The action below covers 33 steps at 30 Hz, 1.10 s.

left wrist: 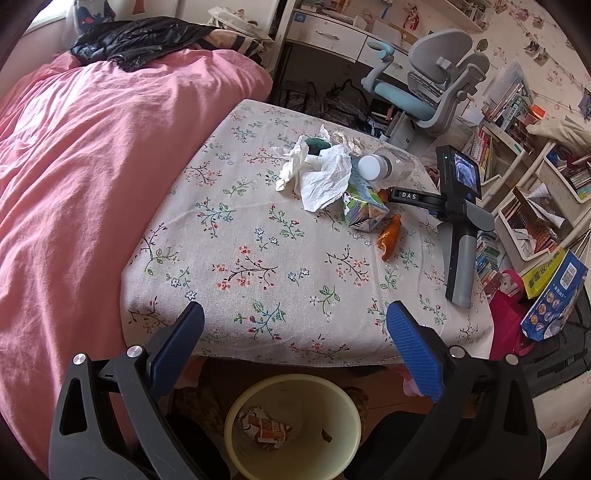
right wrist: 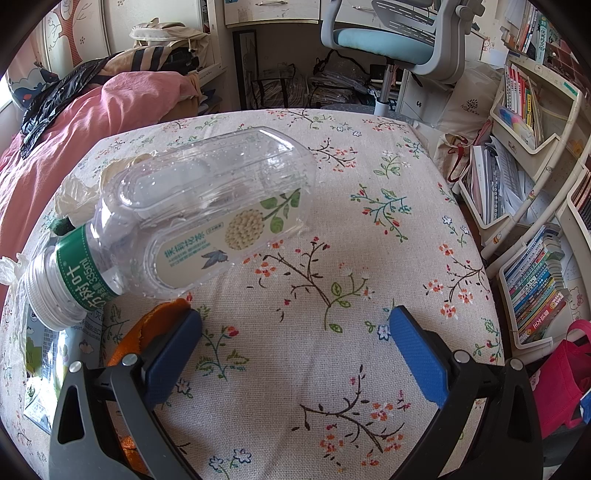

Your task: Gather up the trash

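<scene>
I worked in a cluttered, daylit bedroom. A bed under a pink quilt [left wrist: 85,155] lay beside the table with its floral cloth [left wrist: 266,258]. Beyond stood a grey and blue desk chair [left wrist: 432,88] before white drawers [left wrist: 328,33]. White shelves crammed with books [right wrist: 532,110] lined the wall I saw decorated with stickers.
</scene>
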Available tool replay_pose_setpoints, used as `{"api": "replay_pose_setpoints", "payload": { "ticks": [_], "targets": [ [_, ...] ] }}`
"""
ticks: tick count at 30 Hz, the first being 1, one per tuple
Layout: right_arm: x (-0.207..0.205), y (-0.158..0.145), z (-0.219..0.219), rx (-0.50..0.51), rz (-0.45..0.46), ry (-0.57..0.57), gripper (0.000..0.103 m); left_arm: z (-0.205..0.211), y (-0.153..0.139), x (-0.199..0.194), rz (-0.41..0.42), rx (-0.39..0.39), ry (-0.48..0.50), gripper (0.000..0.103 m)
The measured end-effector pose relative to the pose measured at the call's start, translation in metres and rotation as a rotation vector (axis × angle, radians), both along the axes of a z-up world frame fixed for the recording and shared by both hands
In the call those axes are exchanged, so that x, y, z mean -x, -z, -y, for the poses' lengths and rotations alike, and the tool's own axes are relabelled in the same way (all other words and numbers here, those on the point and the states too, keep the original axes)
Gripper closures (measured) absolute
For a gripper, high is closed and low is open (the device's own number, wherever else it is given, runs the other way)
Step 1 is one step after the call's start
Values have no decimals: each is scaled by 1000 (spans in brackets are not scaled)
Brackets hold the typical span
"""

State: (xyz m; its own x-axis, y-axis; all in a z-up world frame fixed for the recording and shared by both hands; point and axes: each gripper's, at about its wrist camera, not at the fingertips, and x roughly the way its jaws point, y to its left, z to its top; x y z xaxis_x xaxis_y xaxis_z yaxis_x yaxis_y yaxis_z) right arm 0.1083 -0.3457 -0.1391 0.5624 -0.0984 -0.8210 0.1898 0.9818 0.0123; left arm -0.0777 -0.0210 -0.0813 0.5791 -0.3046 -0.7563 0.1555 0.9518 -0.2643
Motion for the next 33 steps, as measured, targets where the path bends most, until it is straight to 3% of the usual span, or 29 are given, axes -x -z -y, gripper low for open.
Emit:
{"api": "replay_pose_setpoints", "payload": {
  "ticks": [19,33],
  "targets": [
    [1,0,0,0,0,1,6,3,0,0,1,-12,9,8],
    [1,0,0,0,0,1,6,8,0,3,42,-109,12,8]
  ]
}}
